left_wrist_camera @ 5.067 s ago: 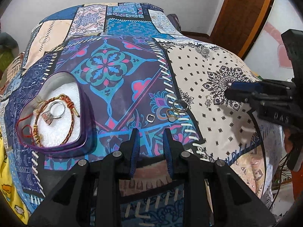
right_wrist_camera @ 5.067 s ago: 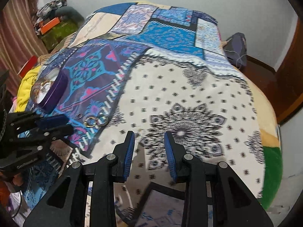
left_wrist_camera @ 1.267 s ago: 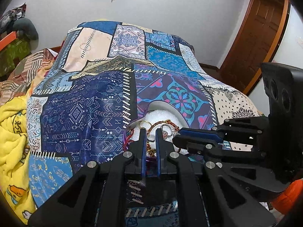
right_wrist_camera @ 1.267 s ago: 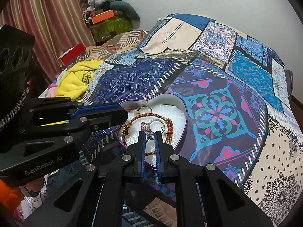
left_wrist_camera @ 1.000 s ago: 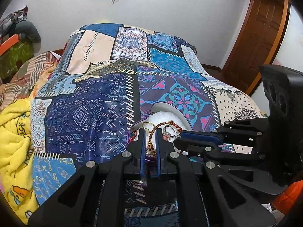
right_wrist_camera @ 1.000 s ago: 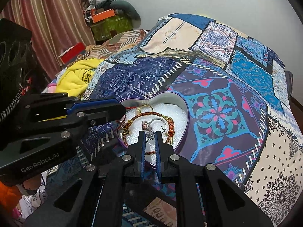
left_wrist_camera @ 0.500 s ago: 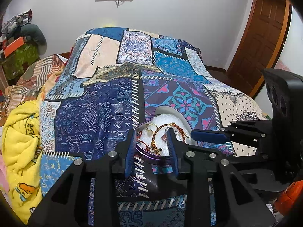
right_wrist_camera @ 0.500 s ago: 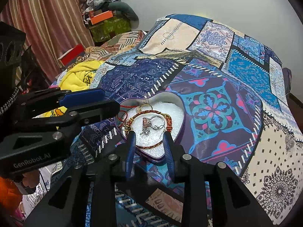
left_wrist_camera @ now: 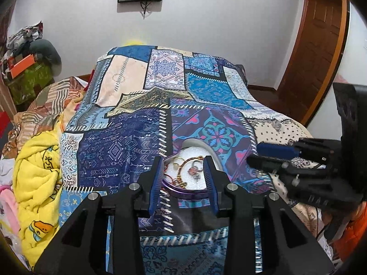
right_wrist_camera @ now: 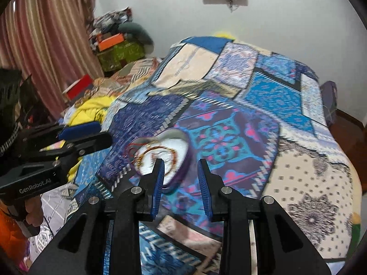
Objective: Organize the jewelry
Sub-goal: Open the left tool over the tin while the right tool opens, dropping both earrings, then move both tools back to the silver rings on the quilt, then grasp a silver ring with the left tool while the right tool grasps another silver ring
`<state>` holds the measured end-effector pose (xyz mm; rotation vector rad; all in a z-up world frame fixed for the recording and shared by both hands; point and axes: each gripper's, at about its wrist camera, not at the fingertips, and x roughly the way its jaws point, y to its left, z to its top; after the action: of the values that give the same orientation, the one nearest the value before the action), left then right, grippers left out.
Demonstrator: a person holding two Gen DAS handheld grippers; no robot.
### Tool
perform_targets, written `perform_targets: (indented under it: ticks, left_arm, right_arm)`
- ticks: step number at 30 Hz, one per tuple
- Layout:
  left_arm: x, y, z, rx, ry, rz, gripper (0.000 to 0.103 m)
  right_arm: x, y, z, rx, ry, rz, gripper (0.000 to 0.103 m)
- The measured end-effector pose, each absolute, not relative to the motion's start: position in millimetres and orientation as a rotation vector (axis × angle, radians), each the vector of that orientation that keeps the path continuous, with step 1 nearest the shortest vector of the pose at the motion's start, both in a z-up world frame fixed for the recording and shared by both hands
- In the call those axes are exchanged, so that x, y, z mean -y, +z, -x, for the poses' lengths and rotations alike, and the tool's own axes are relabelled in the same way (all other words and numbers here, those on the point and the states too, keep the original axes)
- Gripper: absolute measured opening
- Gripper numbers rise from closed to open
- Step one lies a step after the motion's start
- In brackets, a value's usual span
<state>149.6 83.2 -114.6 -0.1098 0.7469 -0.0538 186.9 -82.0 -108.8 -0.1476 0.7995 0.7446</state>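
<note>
Both claws have backed off from the box and spread since 1.3 s ago; then each was nearly closed over it. Bed [left_wrist_camera: 142,123], patchwork cover, carries everything. Yellow blanket [left_wrist_camera: 36,171] on its left side. Left claw [left_wrist_camera: 184,178]: wide, holding nothing. Right claw [right_wrist_camera: 180,181]: wide, holding nothing, view blurred. Heart-shaped box [left_wrist_camera: 190,193] lies on bed just beyond left claw. Jewelry [left_wrist_camera: 191,170] inside box, on white lining.

Purple heart box [left_wrist_camera: 195,192] w/ jewelry [left_wrist_camera: 190,171], lid off.
</note>
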Motion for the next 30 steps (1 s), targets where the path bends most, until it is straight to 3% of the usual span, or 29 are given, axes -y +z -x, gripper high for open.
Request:
perform_targets:
  ticks: [12,30]
  left_arm:
    - [-37,-106,-150,-0.746,-0.144,0.080,0.039]
    - [51,-187,-198,-0.963,-0.316,0.043,0.037]
  right_arm:
    - [164,-92,-206,-0.775,0.557,0.051,0.027]
    - [204,-144,-215,-0.927,0.536,0.038,0.027]
